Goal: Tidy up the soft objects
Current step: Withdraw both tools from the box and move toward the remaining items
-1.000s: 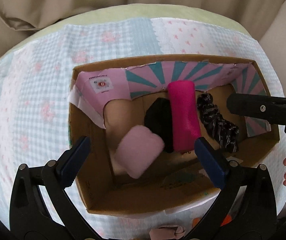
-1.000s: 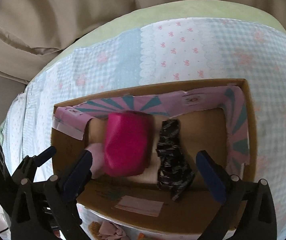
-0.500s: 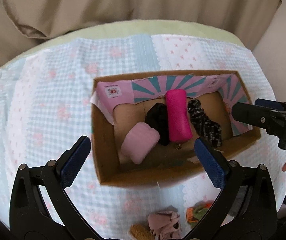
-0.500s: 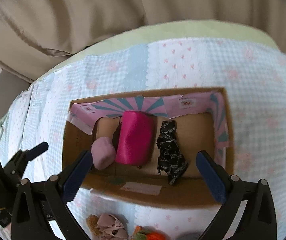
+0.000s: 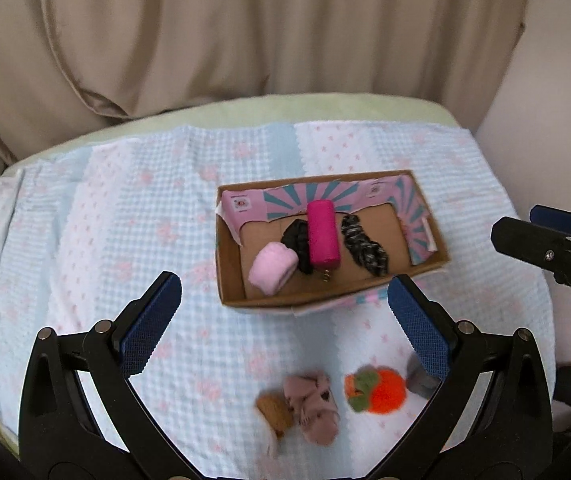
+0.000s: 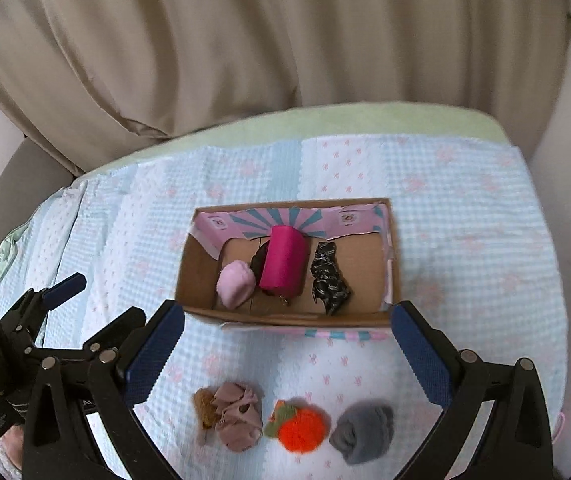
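Note:
A cardboard box (image 5: 229, 276) (image 6: 195, 268) on the bed holds a pale pink roll (image 5: 272, 268) (image 6: 235, 283), a magenta roll (image 5: 322, 240) (image 6: 284, 266), a black item (image 5: 296, 240) and a dark patterned cloth (image 5: 365, 247) (image 6: 328, 278). In front of the box lie a mauve and brown soft toy (image 5: 311, 404) (image 6: 233, 414), an orange and green pompom (image 5: 379, 396) (image 6: 299, 426) and a grey roll (image 6: 363, 434). My left gripper (image 5: 283, 328) is open and empty, above the bed in front of the box. My right gripper (image 6: 287, 354) is open and empty, above the loose items.
The bed has a light blue and pink checked cover (image 5: 85, 240) (image 6: 465, 240). Beige curtains (image 5: 245, 32) (image 6: 265, 32) hang behind it. The right gripper's arm (image 5: 545, 248) shows at the right of the left wrist view, and the left gripper (image 6: 45, 312) at the left of the right wrist view.
Both grippers have pulled back and up from the box. The pale pink roll now lies in the box, and the loose items in front of it have come into view.

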`<state>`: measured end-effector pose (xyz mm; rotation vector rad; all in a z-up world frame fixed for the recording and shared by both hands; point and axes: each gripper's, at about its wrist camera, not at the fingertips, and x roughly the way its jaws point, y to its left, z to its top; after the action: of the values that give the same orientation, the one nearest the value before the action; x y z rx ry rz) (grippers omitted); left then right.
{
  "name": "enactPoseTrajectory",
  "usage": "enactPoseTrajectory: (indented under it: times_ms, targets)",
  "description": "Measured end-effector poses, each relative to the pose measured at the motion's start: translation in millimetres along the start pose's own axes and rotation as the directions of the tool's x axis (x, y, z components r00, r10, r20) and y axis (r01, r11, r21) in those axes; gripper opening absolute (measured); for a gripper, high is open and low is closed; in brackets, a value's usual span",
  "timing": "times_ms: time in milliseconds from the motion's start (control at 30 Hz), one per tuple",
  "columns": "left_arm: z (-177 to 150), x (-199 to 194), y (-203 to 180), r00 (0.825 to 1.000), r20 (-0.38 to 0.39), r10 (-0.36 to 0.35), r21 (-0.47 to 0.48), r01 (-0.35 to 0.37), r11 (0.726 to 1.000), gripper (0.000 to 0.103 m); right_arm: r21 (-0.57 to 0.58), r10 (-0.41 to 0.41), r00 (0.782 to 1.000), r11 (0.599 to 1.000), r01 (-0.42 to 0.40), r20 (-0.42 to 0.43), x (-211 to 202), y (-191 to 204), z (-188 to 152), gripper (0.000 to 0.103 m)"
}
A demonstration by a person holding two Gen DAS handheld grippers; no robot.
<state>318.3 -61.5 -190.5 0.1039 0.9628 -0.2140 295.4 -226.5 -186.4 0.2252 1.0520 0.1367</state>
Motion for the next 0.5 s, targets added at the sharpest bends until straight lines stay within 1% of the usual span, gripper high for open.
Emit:
enactPoseTrajectory:
  times_ms: [100, 133, 233, 400, 500]
  targets:
    - [-11, -34, -4, 1.0, 0.029, 0.008, 0.001, -0.008, 1.0, 0.103, 0.016, -0.007, 0.999, 1.0, 0.006, 0.046, -35, 4, -13, 0.103]
    - [-15, -47, -5, 0.999, 0.042, 0.007, 0.0, -0.007, 1.0, 0.103, 0.02, -0.018, 0.997, 1.0, 0.016, 0.069, -51, 6, -19, 0.103]
    - [-30, -81, -6, 0.997, 0.078, 0.004, -0.013, -0.003, 1.0, 0.103, 0.018, -0.072, 0.992, 0.997, 0.07, 0.105, -85, 13, -37, 0.103]
    - [-59, -131, -3, 0.991, 0.13, -0.023, -0.062, 0.031, 0.998, 0.103, 0.011, -0.107, 0.981, 0.994, 0.107, 0.161, -128, 18, -71, 0.103]
    - [-77, -148, -4, 0.99, 0.142, -0.018, -0.067, 0.027, 0.997, 0.103, 0.016, -0.11, 0.978, 0.994, 0.109, 0.178, -144, 16, -95, 0.103]
